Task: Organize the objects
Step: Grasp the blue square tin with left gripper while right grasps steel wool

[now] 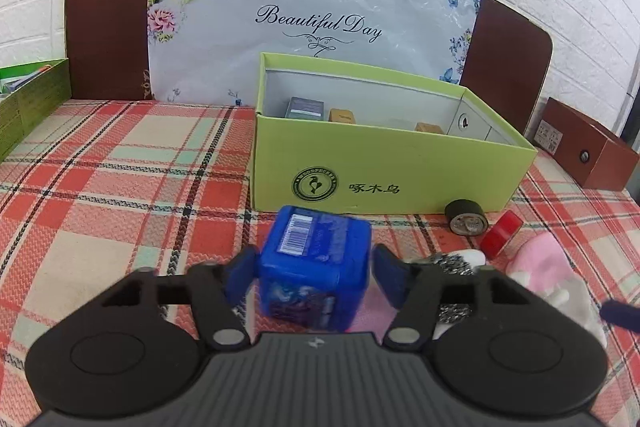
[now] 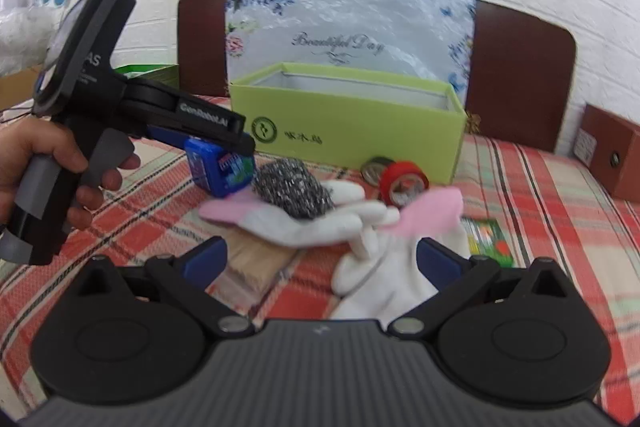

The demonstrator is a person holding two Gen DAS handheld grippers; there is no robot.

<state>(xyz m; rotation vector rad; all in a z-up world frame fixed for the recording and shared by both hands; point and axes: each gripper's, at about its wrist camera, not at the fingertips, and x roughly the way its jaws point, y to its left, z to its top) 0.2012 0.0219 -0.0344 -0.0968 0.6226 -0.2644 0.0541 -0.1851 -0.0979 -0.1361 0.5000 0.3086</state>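
My left gripper [image 1: 314,273] is shut on a blue packet [image 1: 316,263] with a barcode, held a little above the plaid cloth in front of the open green box [image 1: 384,159]. The packet also shows in the right wrist view [image 2: 220,167], held by the left gripper there. My right gripper [image 2: 320,263] is open and empty, low over white and pink gloves [image 2: 360,227]. A steel scourer [image 2: 292,193], a red tape roll [image 2: 402,183] and a dark tape roll [image 2: 376,169] lie before the green box [image 2: 348,131].
The green box holds several small cartons [image 1: 306,109]. A brown box [image 1: 588,155] stands at the right and a green tray [image 1: 28,107] at the left. A wooden block [image 2: 260,261] and a green card packet [image 2: 488,239] lie on the cloth. A headboard stands behind.
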